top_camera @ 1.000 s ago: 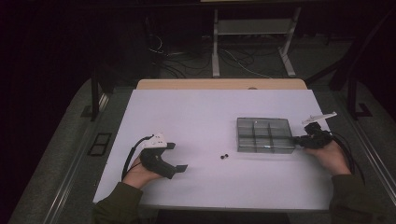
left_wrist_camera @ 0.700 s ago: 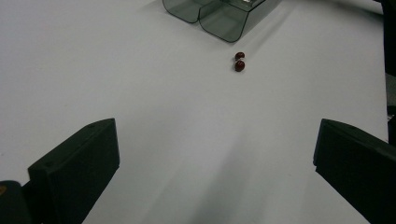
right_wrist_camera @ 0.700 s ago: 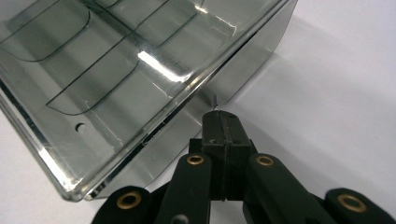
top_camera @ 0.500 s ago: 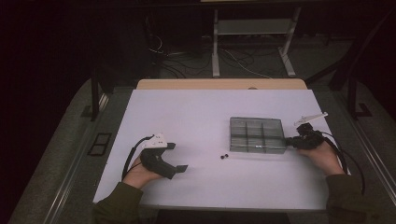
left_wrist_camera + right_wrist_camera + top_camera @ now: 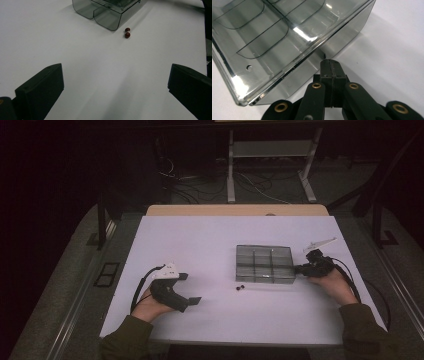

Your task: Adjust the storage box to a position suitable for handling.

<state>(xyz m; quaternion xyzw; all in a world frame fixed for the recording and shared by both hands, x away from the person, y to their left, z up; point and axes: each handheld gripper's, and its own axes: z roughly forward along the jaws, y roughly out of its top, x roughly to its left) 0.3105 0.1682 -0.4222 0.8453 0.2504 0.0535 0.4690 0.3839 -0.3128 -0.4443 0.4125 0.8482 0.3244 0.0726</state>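
A clear smoky-grey plastic box (image 5: 264,264) sits flat on the white table (image 5: 210,245), right of centre, lid closed. Through that lid, dividers show, splitting it into a grid of small compartments; what lies inside them cannot be made out. From the right gripper view, its glossy lid (image 5: 287,32) and rounded corner wall catch the light. Just off the box's near left corner lie two small dark red beads (image 5: 127,32), side by side, touching.
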